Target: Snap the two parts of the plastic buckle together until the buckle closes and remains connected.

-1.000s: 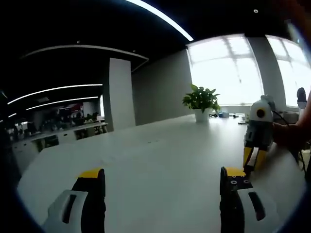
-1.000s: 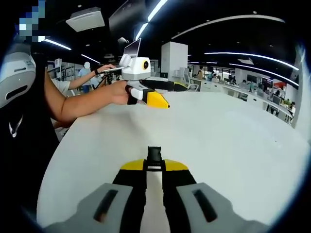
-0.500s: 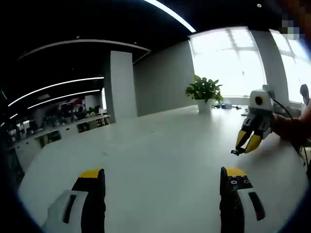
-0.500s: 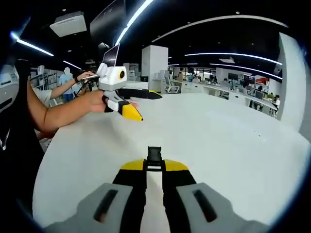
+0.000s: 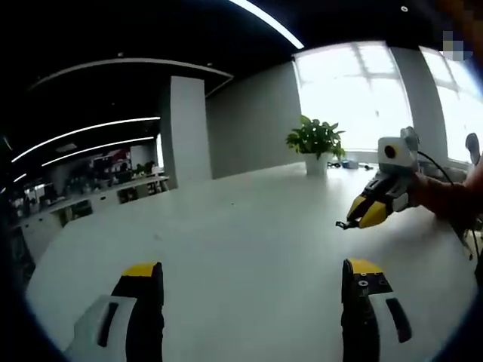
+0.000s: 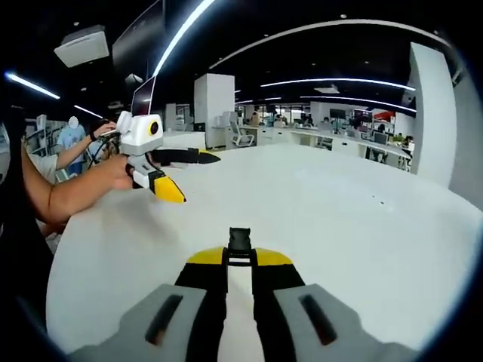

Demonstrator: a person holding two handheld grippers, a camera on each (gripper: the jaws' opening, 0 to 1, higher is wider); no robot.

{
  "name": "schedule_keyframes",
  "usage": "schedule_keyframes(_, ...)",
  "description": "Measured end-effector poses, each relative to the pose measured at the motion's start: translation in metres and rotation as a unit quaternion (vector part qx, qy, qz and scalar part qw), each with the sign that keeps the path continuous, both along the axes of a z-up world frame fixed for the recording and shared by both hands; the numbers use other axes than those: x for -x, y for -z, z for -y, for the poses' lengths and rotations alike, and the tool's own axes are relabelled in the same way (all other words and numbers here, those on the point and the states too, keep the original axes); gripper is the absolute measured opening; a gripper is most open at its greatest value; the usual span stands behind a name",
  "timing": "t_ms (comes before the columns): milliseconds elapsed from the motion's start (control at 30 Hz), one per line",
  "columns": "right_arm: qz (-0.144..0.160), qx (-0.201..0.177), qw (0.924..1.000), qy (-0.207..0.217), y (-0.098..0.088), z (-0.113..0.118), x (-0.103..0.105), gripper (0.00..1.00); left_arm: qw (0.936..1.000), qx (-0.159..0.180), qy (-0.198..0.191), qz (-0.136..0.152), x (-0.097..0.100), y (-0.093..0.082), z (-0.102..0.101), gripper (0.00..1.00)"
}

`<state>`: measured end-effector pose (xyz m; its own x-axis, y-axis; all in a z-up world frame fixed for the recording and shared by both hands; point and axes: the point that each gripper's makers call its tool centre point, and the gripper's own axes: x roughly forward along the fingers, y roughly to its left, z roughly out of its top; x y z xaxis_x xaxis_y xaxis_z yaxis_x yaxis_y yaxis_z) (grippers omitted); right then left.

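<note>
My right gripper [image 6: 240, 260] is pinched on a small black plastic buckle part [image 6: 240, 241] sticking past the fingertips; left gripper [image 5: 253, 290] is spread wide above the smooth white table [image 5: 226, 249].

Black buckle part [image 6: 240, 243] between gripper [image 6: 240, 260] tips

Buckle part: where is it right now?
The black buckle part sits clamped at the right gripper tip, centre-bottom of the right gripper view, above the white table.
</note>
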<state>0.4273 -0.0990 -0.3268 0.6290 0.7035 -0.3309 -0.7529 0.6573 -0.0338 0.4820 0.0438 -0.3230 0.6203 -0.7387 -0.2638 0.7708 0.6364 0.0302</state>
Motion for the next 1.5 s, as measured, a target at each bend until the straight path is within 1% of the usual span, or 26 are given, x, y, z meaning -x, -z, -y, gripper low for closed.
schedule_keyframes(167, 0.002, 0.003, 0.9998, 0.021, 0.001, 0.005, -0.009, 0.10, 0.9999, -0.008, 0.005, -0.005, 0.003, 0.005, 0.006, 0.99)
schedule_keyframes(267, 0.000, 0.007, 0.9996, 0.026, 0.003, 0.007, -0.013, 0.10, 0.9998, -0.012, 0.011, -0.008, 0.005, 0.008, 0.009, 0.99)
schedule_keyframes(433, -0.002, 0.007, 0.9993, 0.037, 0.005, 0.009, -0.021, 0.10, 0.9998, -0.014, 0.009, -0.010, 0.005, 0.009, 0.010, 0.99)
schedule_keyframes(800, -0.003, 0.013, 0.9989, 0.045, 0.006, 0.001, -0.039, 0.10, 0.9999, -0.009, 0.003, -0.013, 0.002, 0.010, 0.010, 0.99)
schedule_keyframes(1333, 0.002, 0.014, 0.9977, 0.066, 0.001, -0.002, -0.071, 0.10, 0.9999, -0.002, 0.000, -0.013, 0.002, 0.007, 0.008, 0.99)
schedule_keyframes(1400, 0.003, 0.015, 0.9975, 0.069, 0.001, -0.003, -0.075, 0.10, 0.9999, -0.004, 0.002, -0.013, 0.003, 0.007, 0.009, 0.99)
schedule_keyframes(1500, 0.004, 0.016, 0.9969, 0.076, 0.001, -0.003, -0.081, 0.10, 0.9997, -0.016, 0.010, -0.017, 0.006, 0.012, 0.011, 0.99)
